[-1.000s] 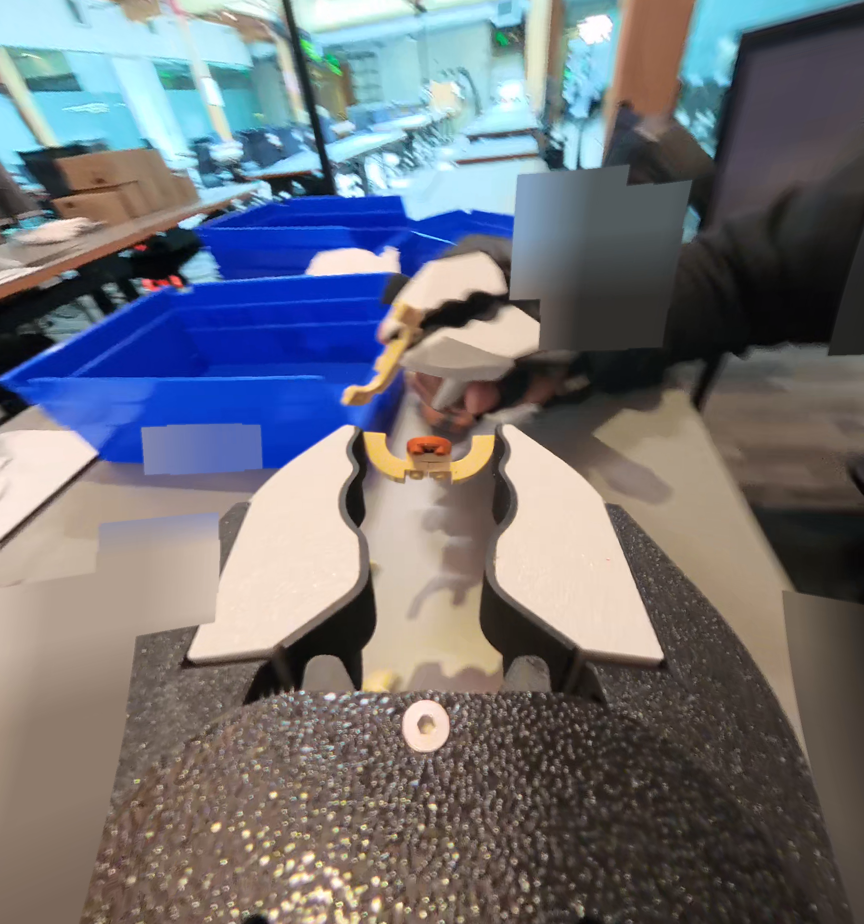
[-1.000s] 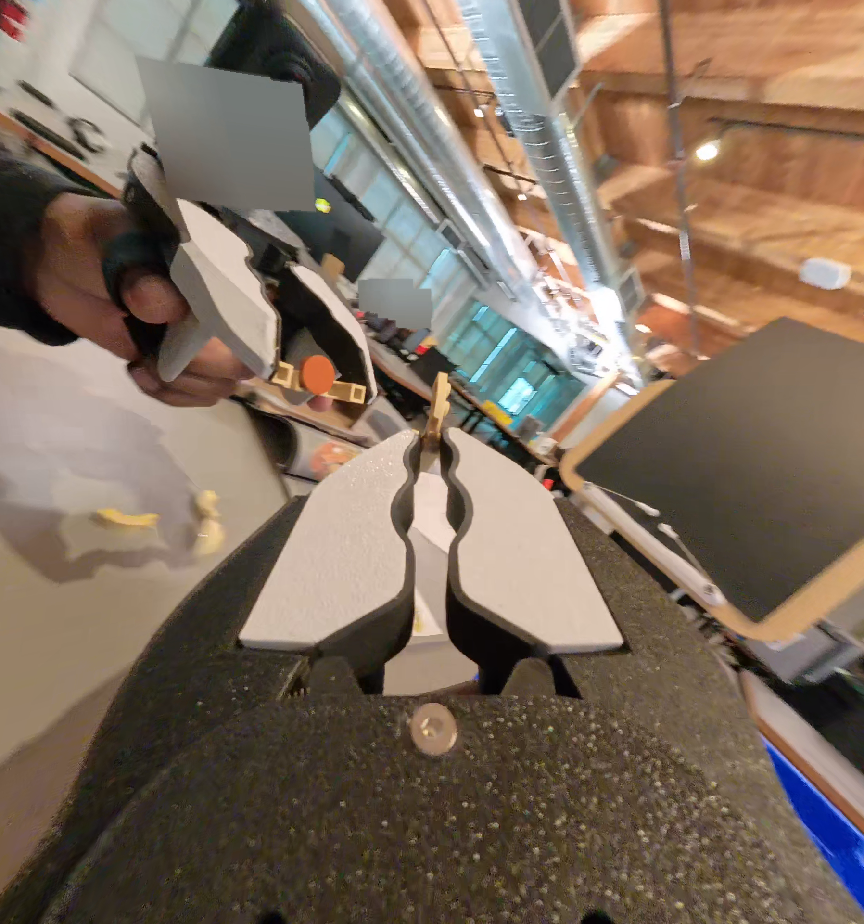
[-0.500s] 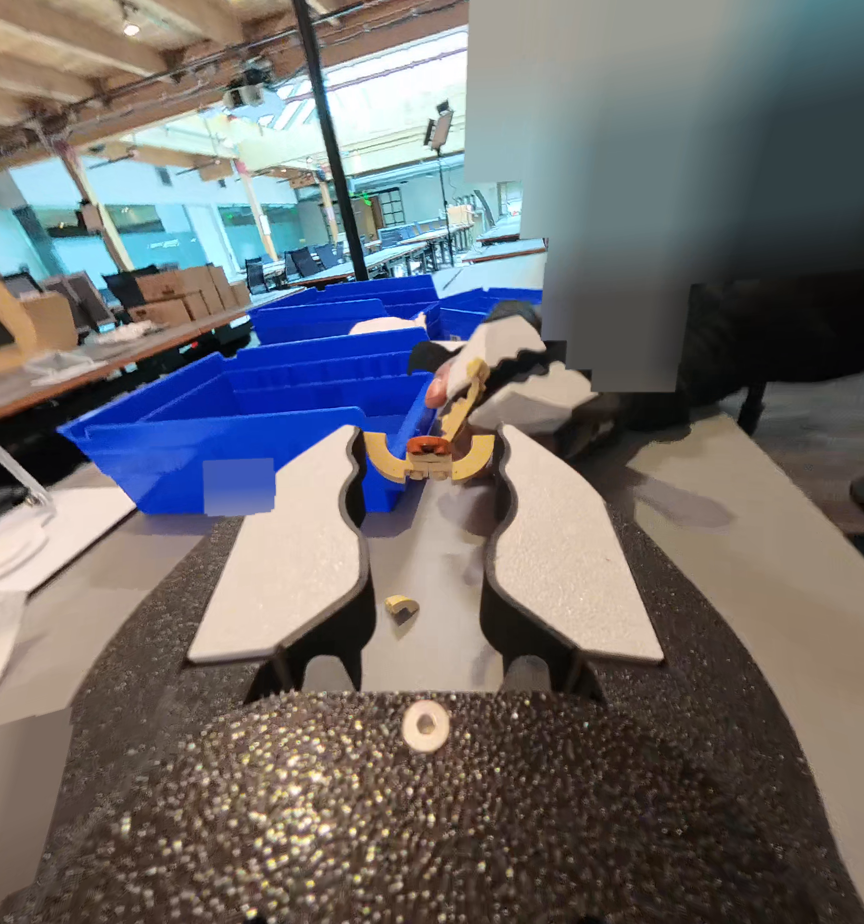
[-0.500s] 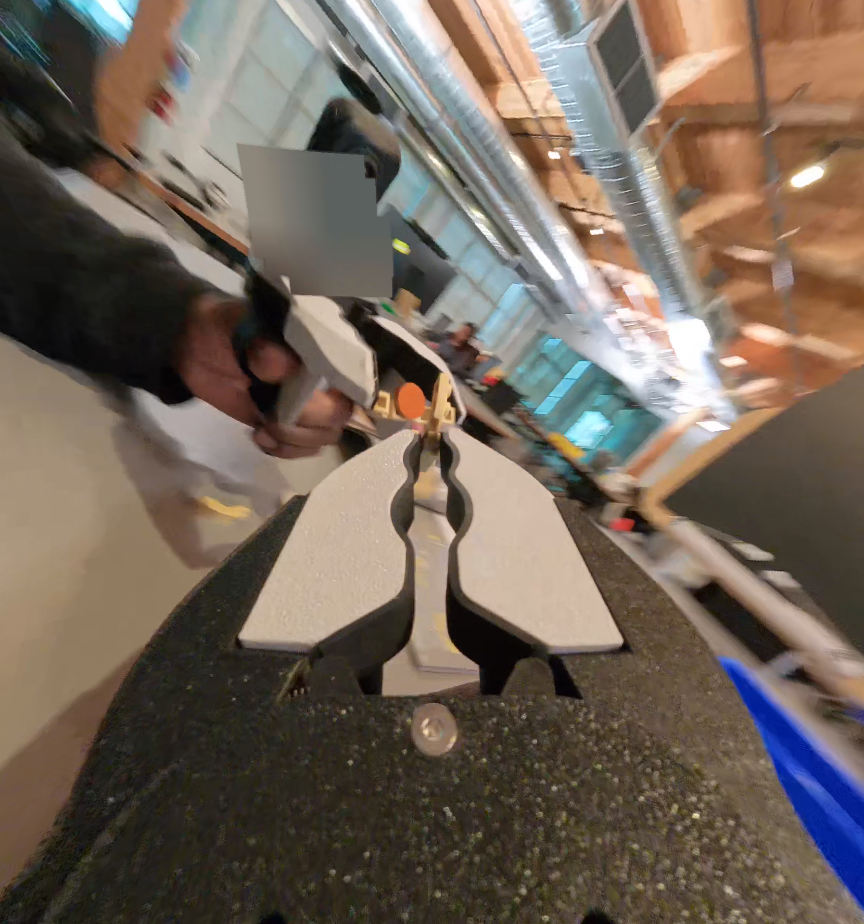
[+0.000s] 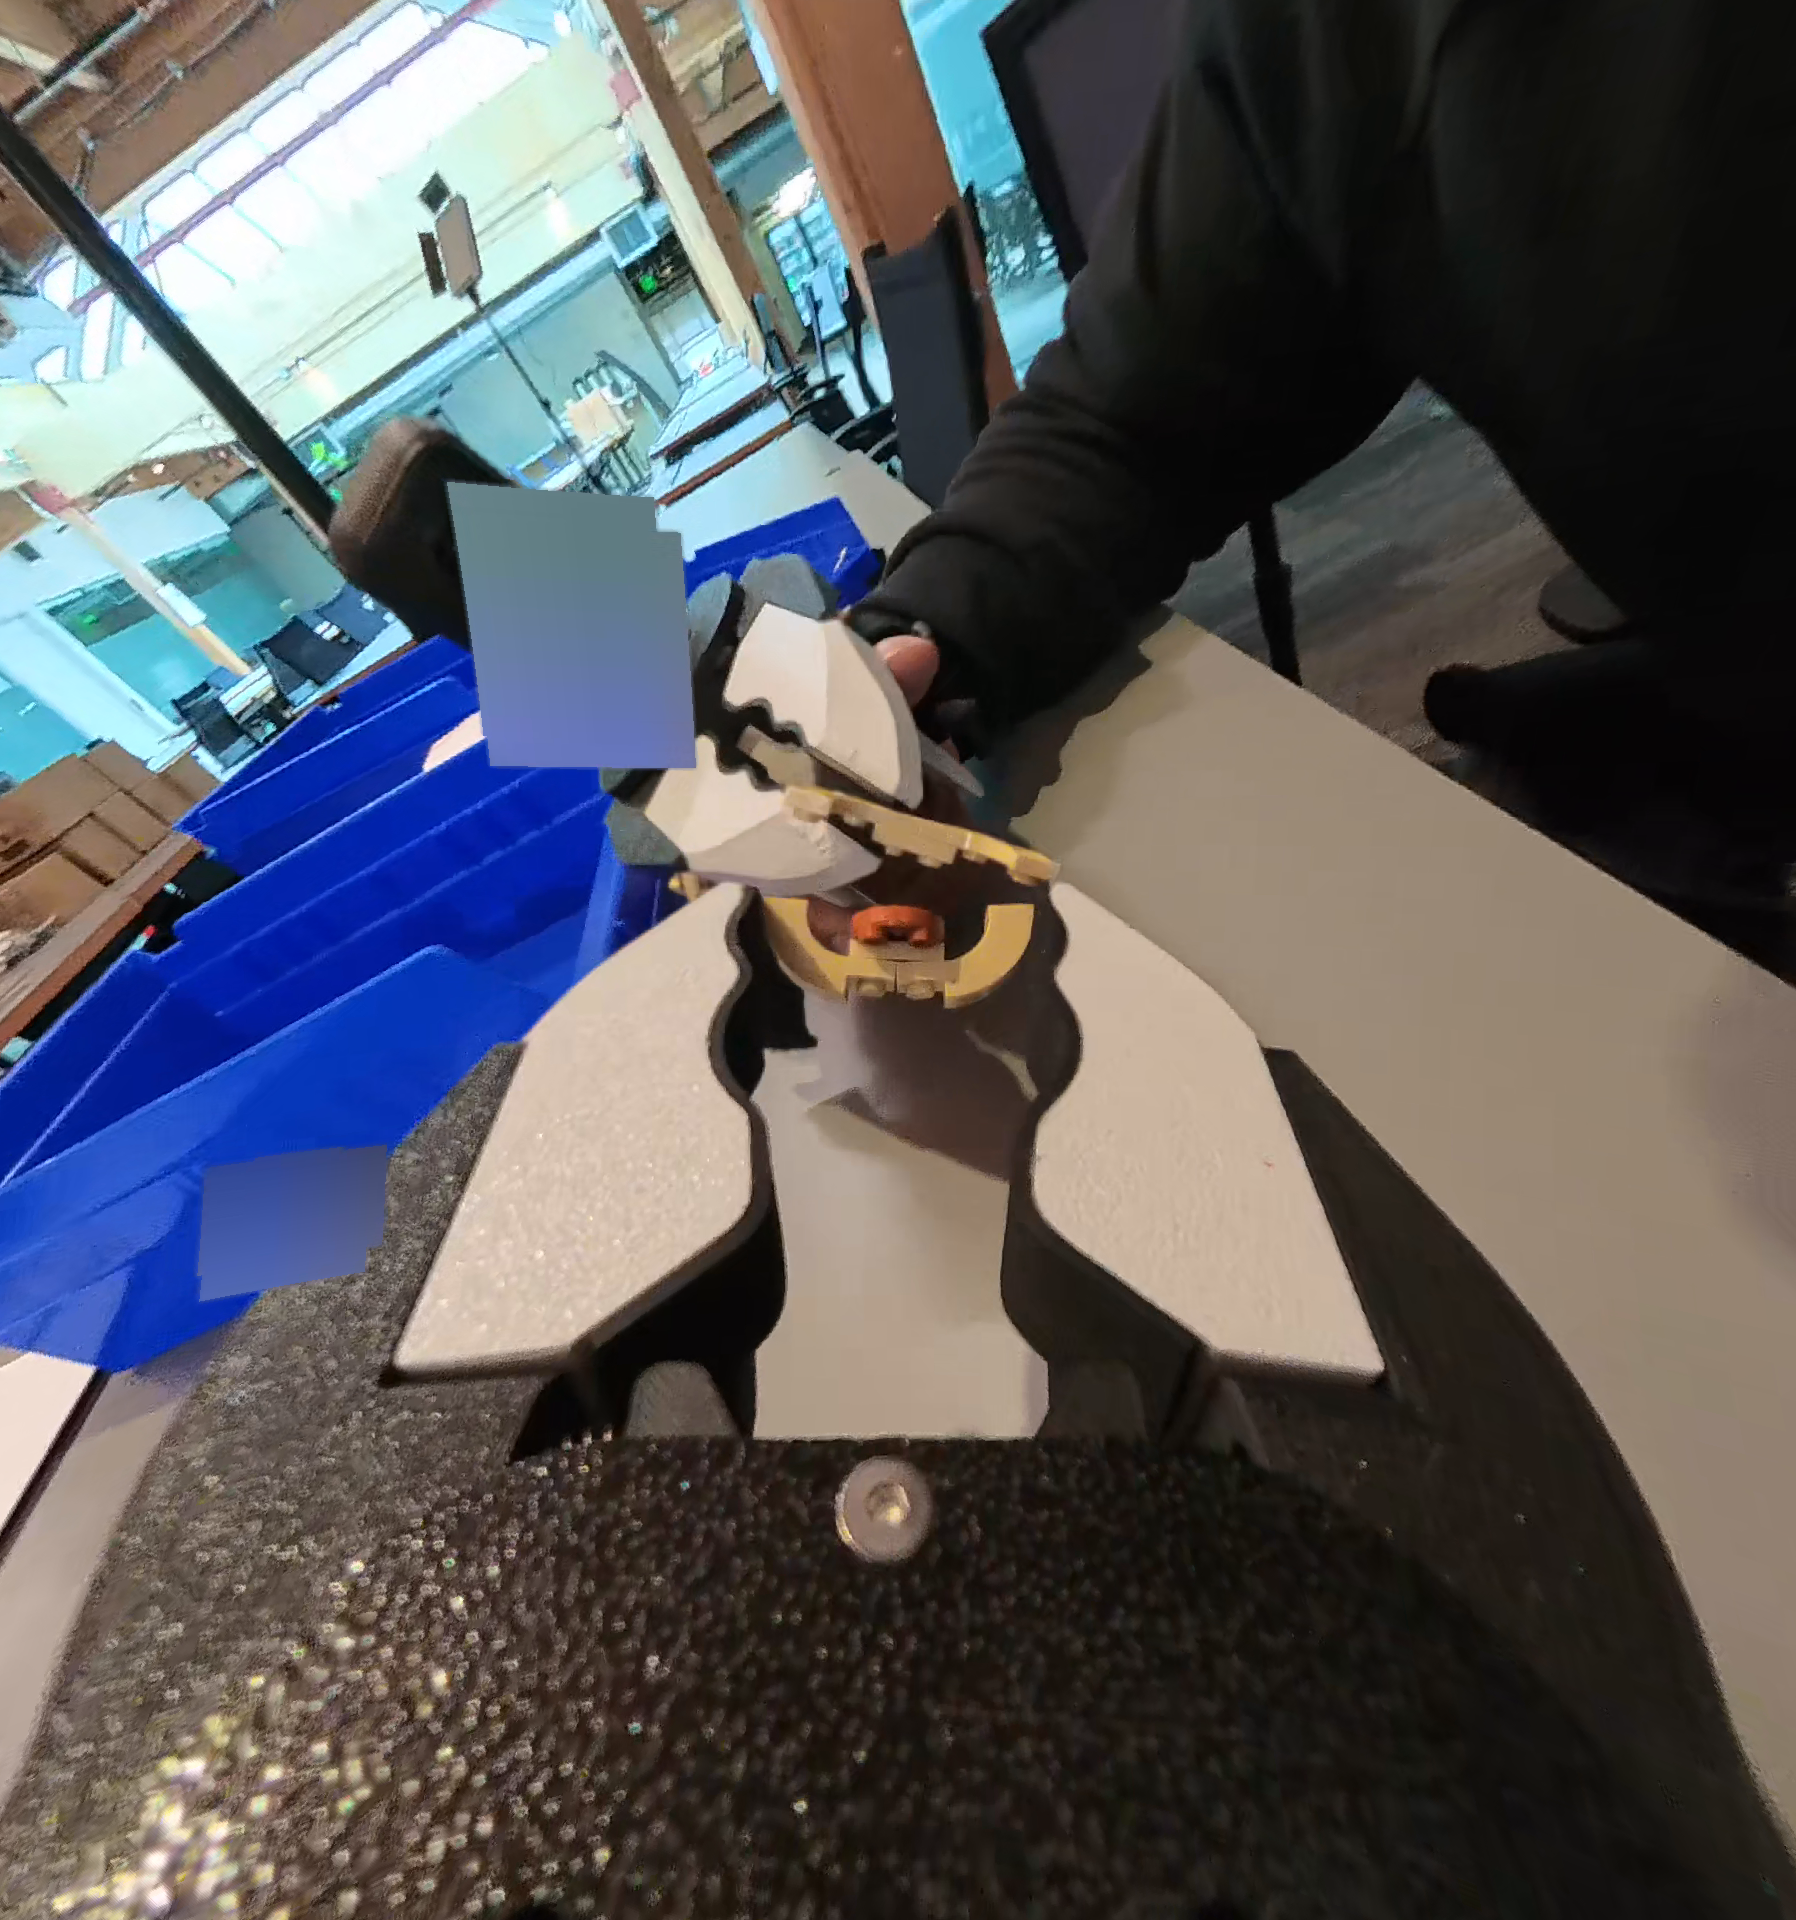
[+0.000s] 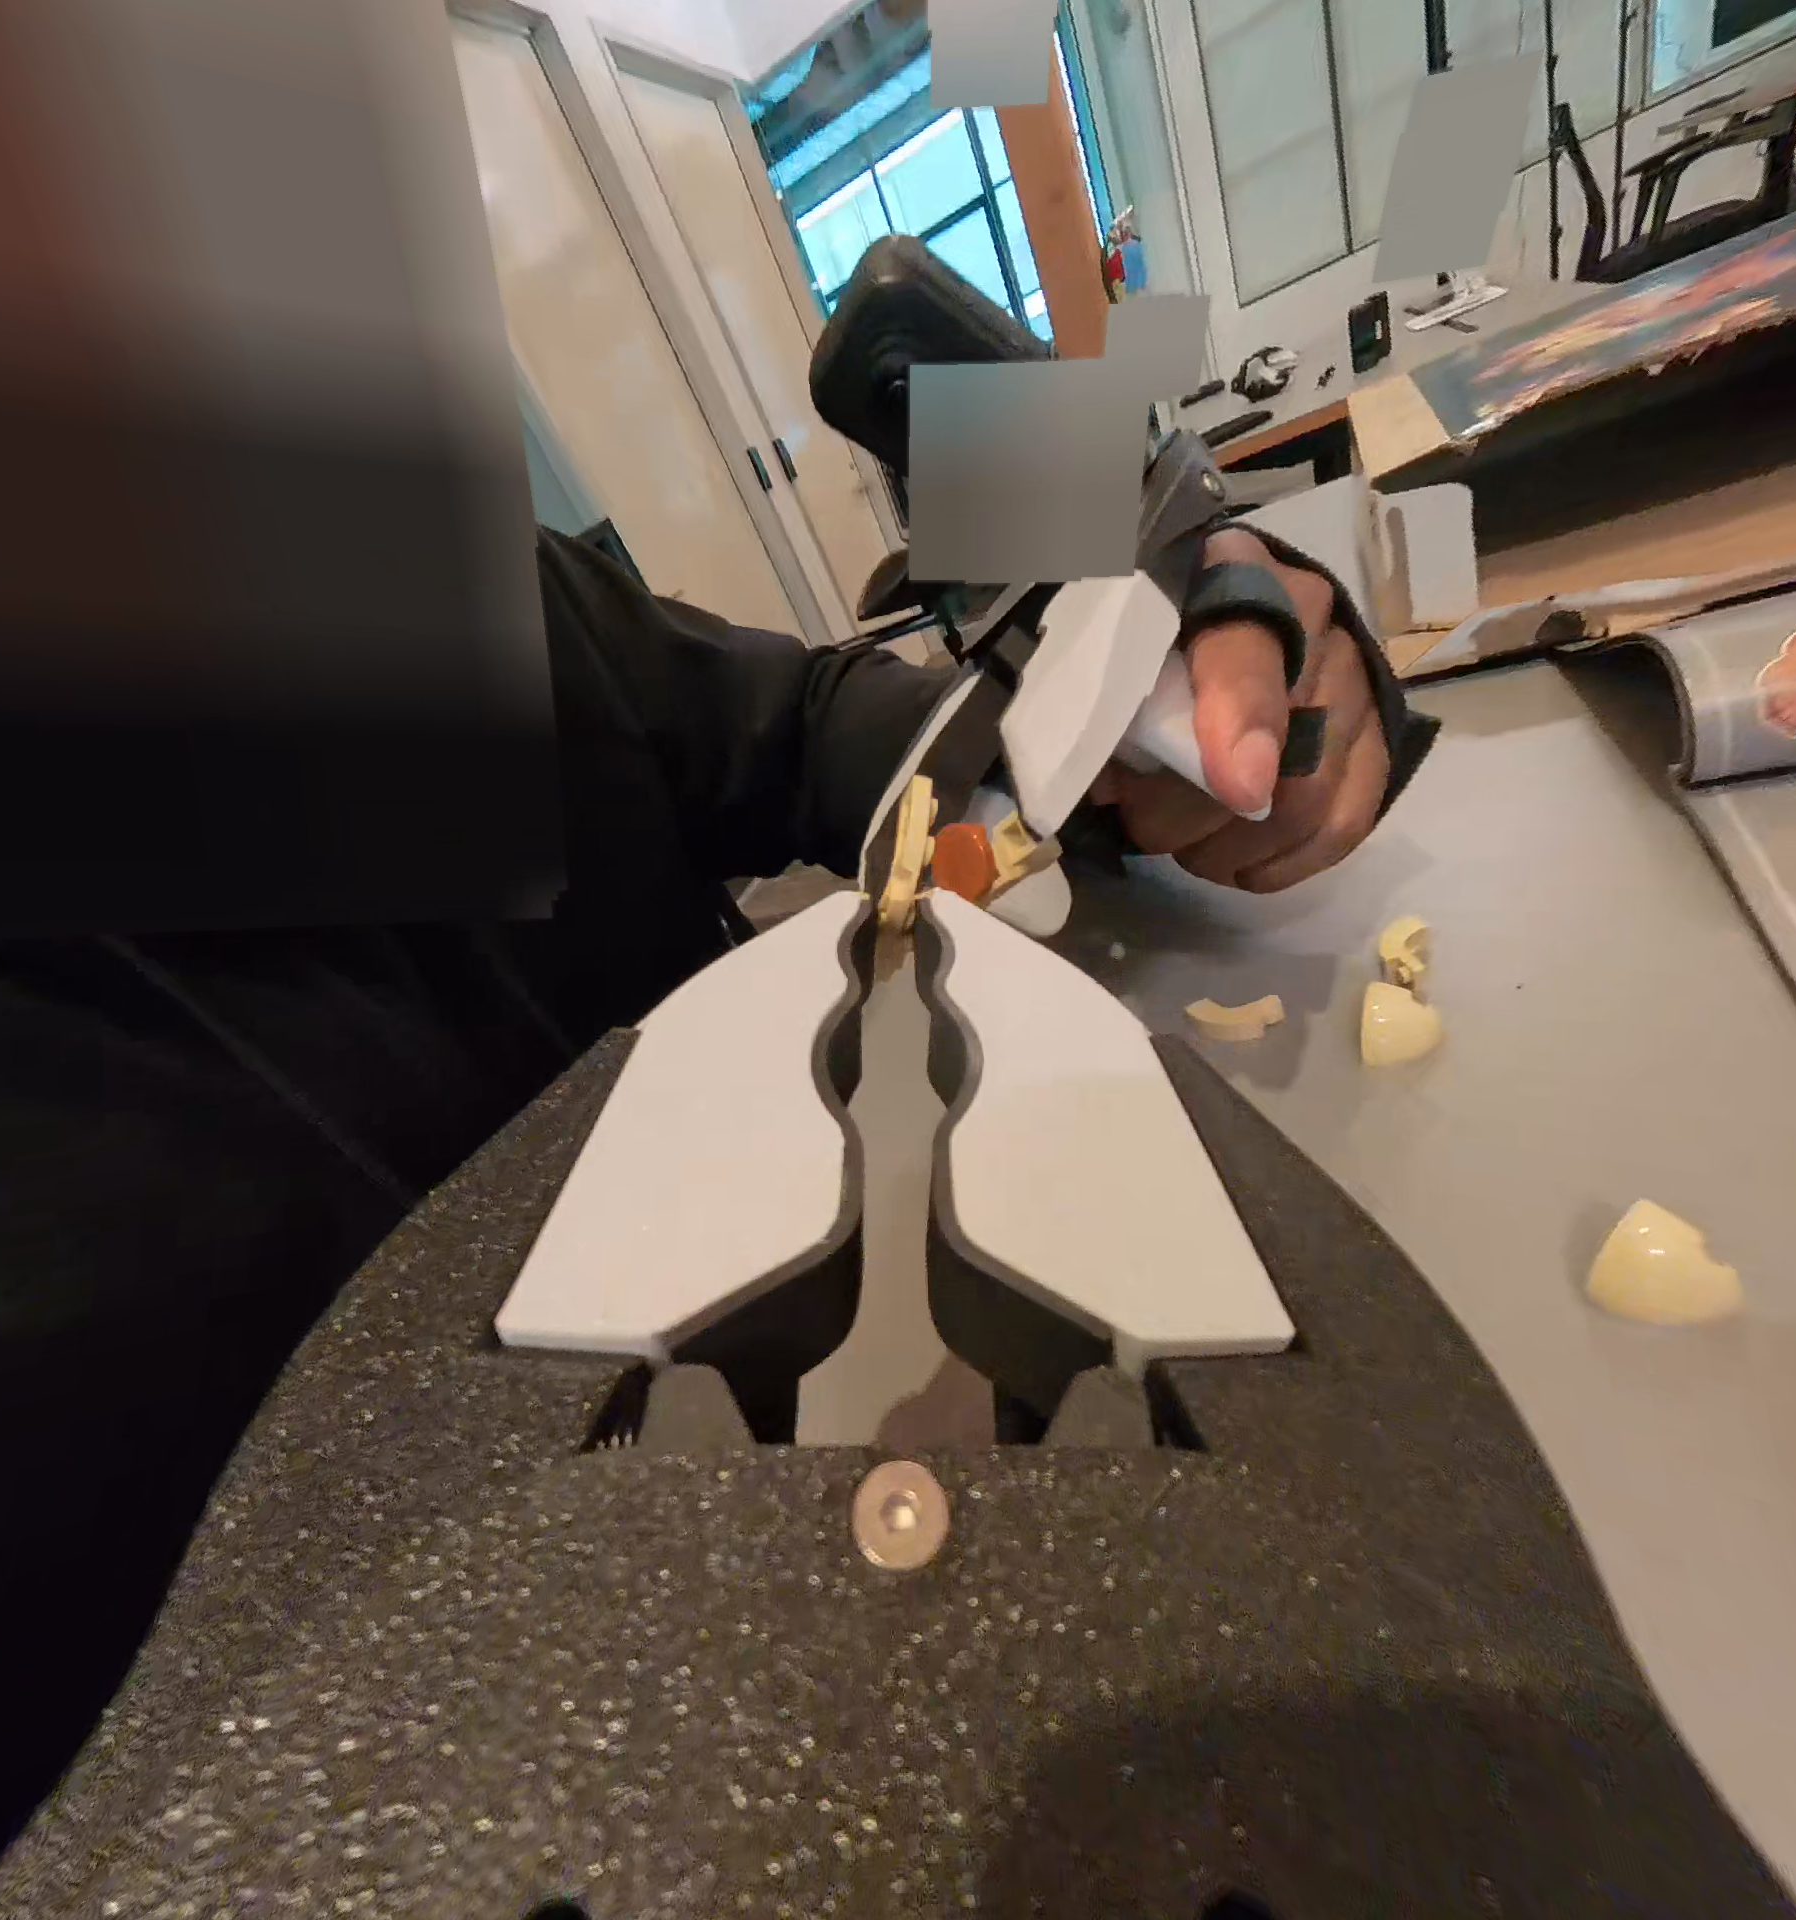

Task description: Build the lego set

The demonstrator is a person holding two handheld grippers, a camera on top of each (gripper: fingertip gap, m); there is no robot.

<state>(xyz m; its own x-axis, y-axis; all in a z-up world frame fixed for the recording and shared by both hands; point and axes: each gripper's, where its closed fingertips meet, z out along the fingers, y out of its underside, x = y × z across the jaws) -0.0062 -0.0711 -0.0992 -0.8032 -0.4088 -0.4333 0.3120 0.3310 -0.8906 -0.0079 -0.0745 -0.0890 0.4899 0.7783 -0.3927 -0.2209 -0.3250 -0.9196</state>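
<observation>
Tan toy-brick pieces in both your grippers, held just above the grey surface.

Blue bins stand along the surface's far edge, beside your left gripper. That gripper's jaws are clamped across a tan arch assembly with a small orange-brown round piece on its middle. Your right gripper has its jaws nearly together, pinching a thin tan studded plate by one end, with the plate's free end just above the arch assembly. Loose cream dome pieces and a tan arch piece lie apart on the surface.
</observation>
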